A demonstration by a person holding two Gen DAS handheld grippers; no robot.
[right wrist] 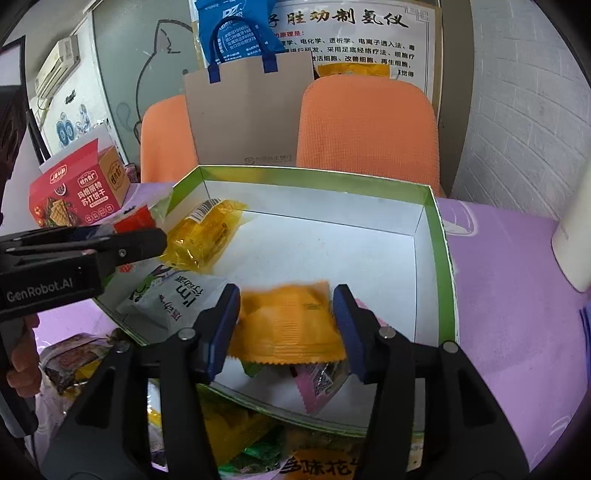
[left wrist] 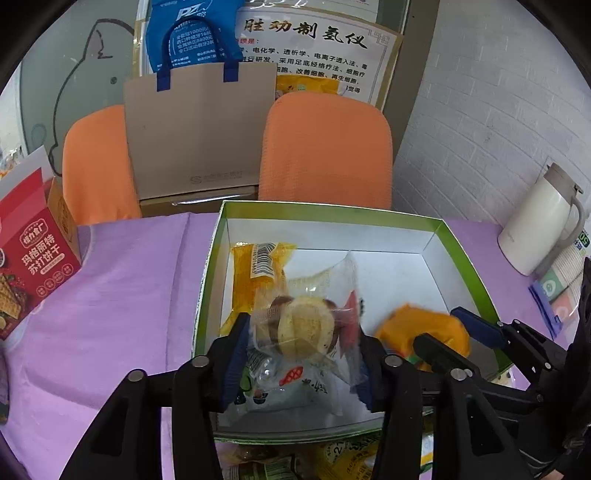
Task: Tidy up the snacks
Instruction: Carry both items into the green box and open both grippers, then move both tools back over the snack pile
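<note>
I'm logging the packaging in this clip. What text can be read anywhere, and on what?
"GenRobot.AI": left gripper, on its body.
"玛格丽特 苏打饼干": red biscuit box.
"胜功制氢仪": poster heading; its body lines are only partly legible.
"PZ": blue bag; the smaller lines are blurred.
"多味花": yellow pack, cut off by the frame edge.
White pouch: script upside down, unreadable.
Paper bag logo: too faint.

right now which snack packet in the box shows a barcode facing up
The yellow packet at the box's far-left corner; its white barcode label faces up. The white packet shows only lettering, and the orange packet looks plain.
</note>
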